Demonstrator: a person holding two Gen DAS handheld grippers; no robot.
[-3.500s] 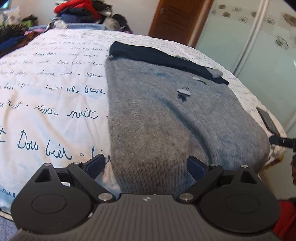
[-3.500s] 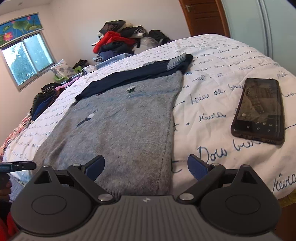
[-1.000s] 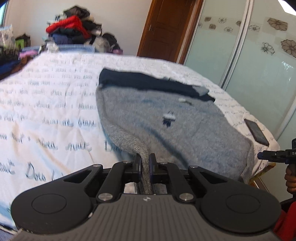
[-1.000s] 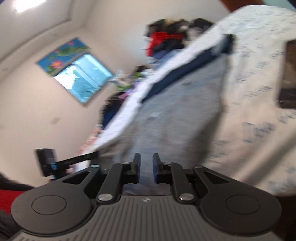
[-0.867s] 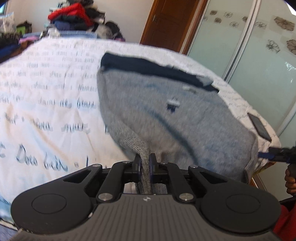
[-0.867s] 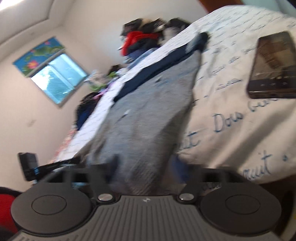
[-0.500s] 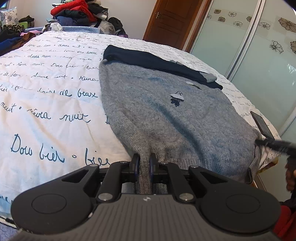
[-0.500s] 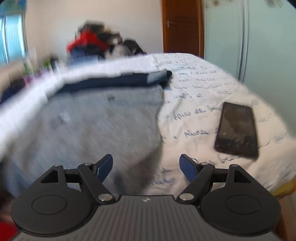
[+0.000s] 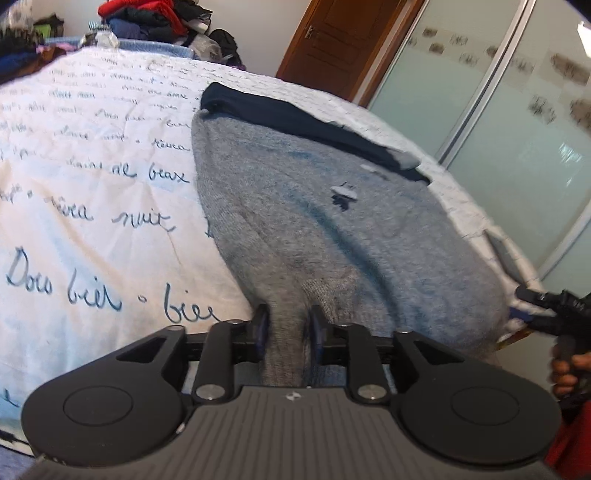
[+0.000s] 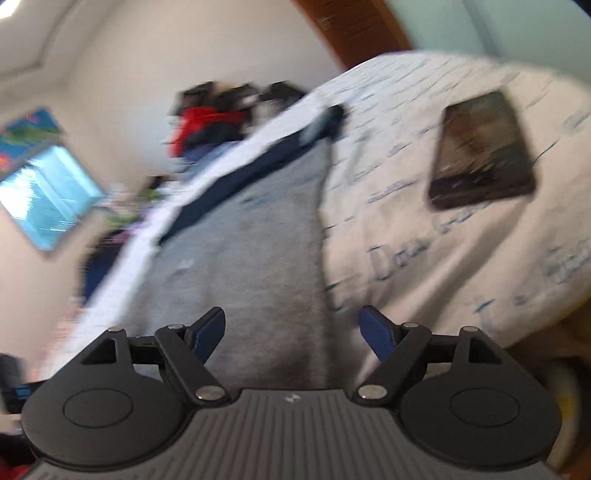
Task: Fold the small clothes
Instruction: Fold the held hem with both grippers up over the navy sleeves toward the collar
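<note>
- Grey knit sweater [image 9: 314, 229]: spread flat on the bed, hem at the near edge, a small dark emblem on the chest. Judged soft, thick and limp, fairly light; it should drape and sag when lifted. Best taken at the ribbed hem corners or side seams.
- Navy garment [image 9: 295, 118]: lies along the sweater's far end, touching it.
- Left gripper [image 9: 286, 328]: jaws have just been opening, parted a little, with a bunch of the sweater's hem between them; grip looks released.
- Right gripper [image 10: 293, 328]: jaws spread wide, nothing pinched; the sweater's right hem edge lies below them. View blurred.
- Bedspread [image 9: 92, 184]: white with blue script.
- Phone [image 10: 482, 149]: dark, on the bedspread, apart from the sweater.
- Clothes pile [image 9: 147, 18]: beyond the bed.
</note>
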